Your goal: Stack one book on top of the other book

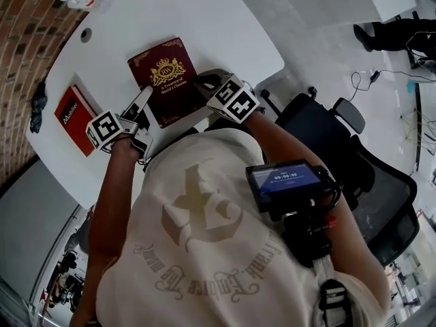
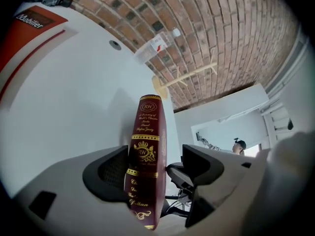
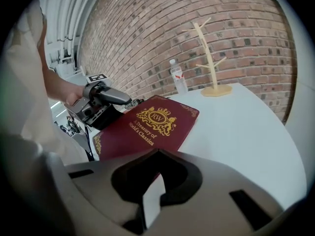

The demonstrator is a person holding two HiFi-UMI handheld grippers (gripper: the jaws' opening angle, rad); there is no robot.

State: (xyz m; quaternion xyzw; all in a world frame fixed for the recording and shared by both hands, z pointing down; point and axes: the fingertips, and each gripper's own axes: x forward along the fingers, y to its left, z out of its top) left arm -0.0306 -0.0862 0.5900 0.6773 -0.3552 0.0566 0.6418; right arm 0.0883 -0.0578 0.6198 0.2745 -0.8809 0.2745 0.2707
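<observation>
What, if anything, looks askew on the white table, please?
The maroon hardcover book sits tilted, its near end raised off the white table between the left gripper and right gripper. Nothing else stands out.

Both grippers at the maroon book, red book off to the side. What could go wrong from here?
1. On the left gripper, the fingers straddle the maroon book at its spine with a gap on one side; unclamped, that end may slip.
2. The right gripper pinches only the page edge, so the book could sag or fan open.
3. The red book lies close to the table edge; an off-centre landing might tip the stack.
</observation>
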